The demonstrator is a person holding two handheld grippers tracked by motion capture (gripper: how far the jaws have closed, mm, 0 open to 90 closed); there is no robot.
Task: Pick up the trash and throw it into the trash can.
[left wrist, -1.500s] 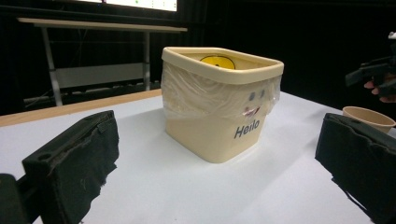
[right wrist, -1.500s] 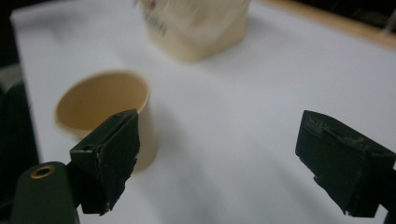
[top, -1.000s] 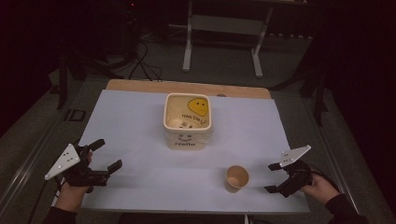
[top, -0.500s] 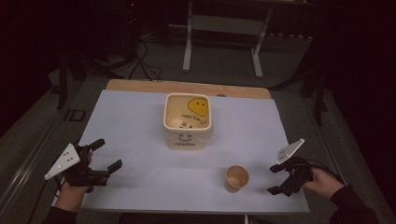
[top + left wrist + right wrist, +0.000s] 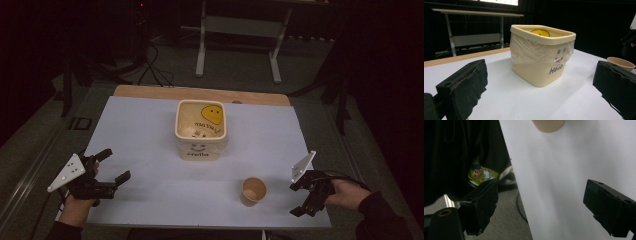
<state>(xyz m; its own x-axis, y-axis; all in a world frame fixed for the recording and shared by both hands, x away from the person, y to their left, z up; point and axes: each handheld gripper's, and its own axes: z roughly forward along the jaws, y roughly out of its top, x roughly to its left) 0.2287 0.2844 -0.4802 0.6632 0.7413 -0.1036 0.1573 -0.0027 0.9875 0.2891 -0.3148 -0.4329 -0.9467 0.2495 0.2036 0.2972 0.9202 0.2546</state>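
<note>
right tool point(image 5: 301, 199) at table point(image 5: 150, 120) edge (jaws just opening, empty), near cup point(image 5: 254, 191)

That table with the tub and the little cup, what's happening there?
A person holds black tongs in each hand at a white table. The right tongs hang open beside a small tan paper cup, their jaws just widened and gripping nothing. The left tongs are open, facing a cream plastic tub with a smiley face.

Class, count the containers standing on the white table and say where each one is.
2. The bin stands mid-table; the paper cup stands near the front edge, beside the right gripper. Others may sit hidden inside the bin.
</note>
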